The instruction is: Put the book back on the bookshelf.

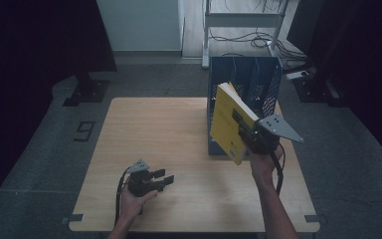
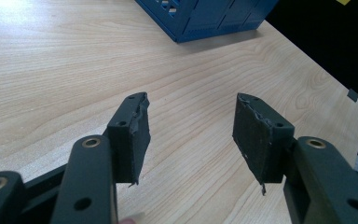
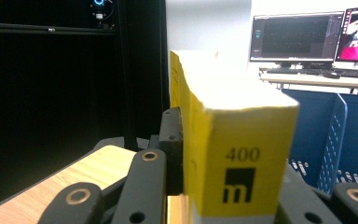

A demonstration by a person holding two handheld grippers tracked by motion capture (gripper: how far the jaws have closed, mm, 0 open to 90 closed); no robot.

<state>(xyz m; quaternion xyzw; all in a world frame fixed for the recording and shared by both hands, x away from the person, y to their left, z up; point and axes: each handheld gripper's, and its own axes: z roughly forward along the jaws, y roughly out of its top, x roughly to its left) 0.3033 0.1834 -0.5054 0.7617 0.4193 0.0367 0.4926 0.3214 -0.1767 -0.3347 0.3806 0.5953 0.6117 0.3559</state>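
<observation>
A thick yellow book (image 1: 226, 122) is held tilted above the table, just in front of the blue slotted file rack (image 1: 251, 74). My right gripper (image 1: 244, 133) is shut on the book's lower edge. In the right gripper view the book's spine (image 3: 235, 154) stands between the jaws, the left pad (image 3: 172, 140) pressed flat on its cover, the rack (image 3: 349, 135) behind it. My left gripper (image 1: 162, 178) rests low near the table's front left, open. In the left gripper view its pads (image 2: 137, 135) stand apart over bare wood, with the gripper's gap (image 2: 191, 107) holding nothing.
The wooden table (image 1: 154, 129) has its right edge and corner close by in the left gripper view (image 2: 349, 107). The rack's base (image 2: 205, 18) stands on the table's far right. Behind are a metal desk frame (image 1: 243, 20), floor cables (image 1: 258, 42) and lit monitors (image 3: 298, 42).
</observation>
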